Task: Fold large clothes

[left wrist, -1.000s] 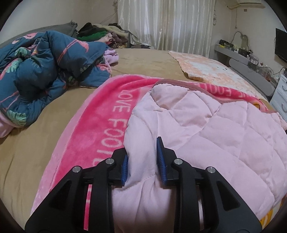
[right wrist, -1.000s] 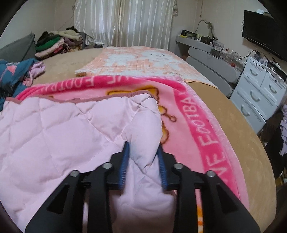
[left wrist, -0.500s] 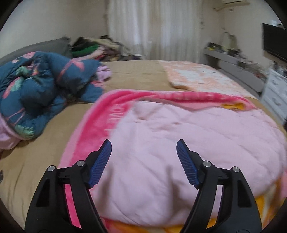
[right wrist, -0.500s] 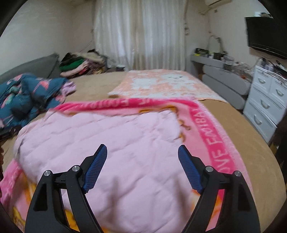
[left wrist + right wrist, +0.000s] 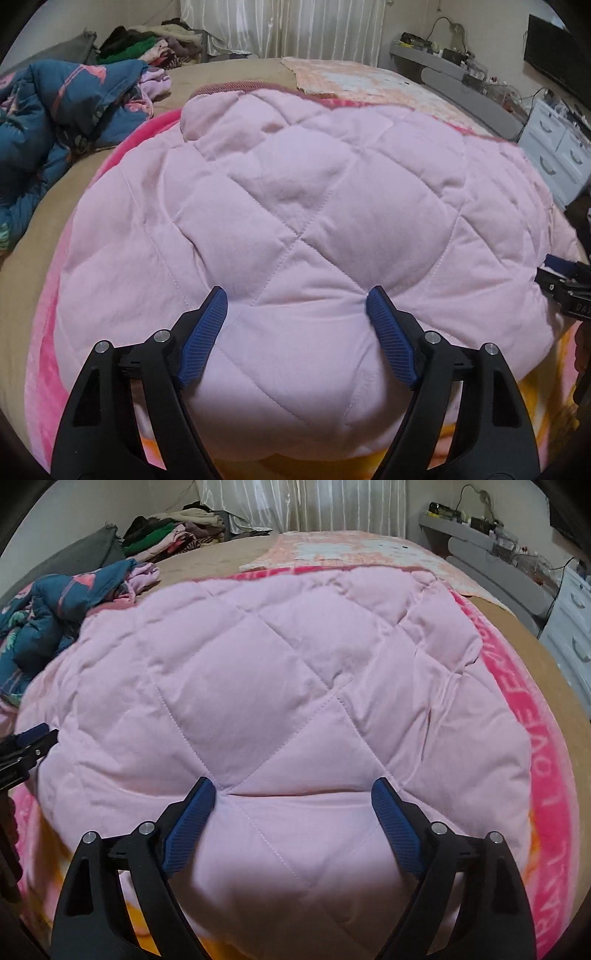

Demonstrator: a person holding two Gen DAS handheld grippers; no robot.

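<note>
Hovering over the near edge of the pink quilted garment, both tongs empty. Left tongs and right tongs are spread wide, with their jaws opening; fabric lies below the gap, pads not pressing it.

Garment location: lying folded on the pink fleece blanket, on the bed, near side.

Risks from here:
- Puffy fill. Stack looks springy, so the top layer may creep or flop back open with nothing pinning it.
- Blanket underneath is plush and loose. A deep pinch at the near edge could catch blanket plus garment and drag both.
- Thick folded edge. Pinching only the top layer would peel the fold apart rather than carry the whole stack.
- Uneven pull between the two tongs would skew the next fold; far left corner already looks lumpy and rounded, not square.
- Shell looks smooth; ribbed pads may slip if the bite is shallow.

Materials and shapes: soft matte shell, diamond quilting with stitched seams, pillowy cells, darker ribbed trim on the far edge. Blanket is fuzzy, hot pink border with lettering, orange patches near. Blue patterned quilt crumpled left, well apart. Tongs: black rigid arms, blue ribbed pads.
</note>
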